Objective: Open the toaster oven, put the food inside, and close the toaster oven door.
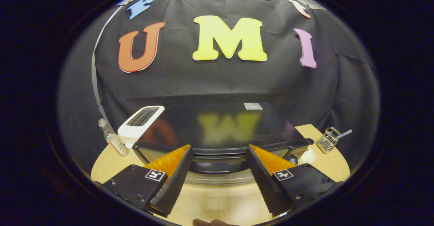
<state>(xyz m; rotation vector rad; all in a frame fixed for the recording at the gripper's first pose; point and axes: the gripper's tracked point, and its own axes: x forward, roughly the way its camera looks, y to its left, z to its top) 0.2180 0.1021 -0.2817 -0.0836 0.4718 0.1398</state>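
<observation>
From the gripper view, my gripper [218,151] has its jaws spread wide apart, holding nothing. The toaster oven [220,131] sits on the table [217,202] just ahead of them, glossy black top facing me. A white toaster [140,122] and clear bottle [113,139] stand beside it, a wire basket [328,140] opposite.

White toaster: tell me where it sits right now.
In the gripper view the toaster stands on the table beyond the open gripper, between the bottle and the oven.
</observation>
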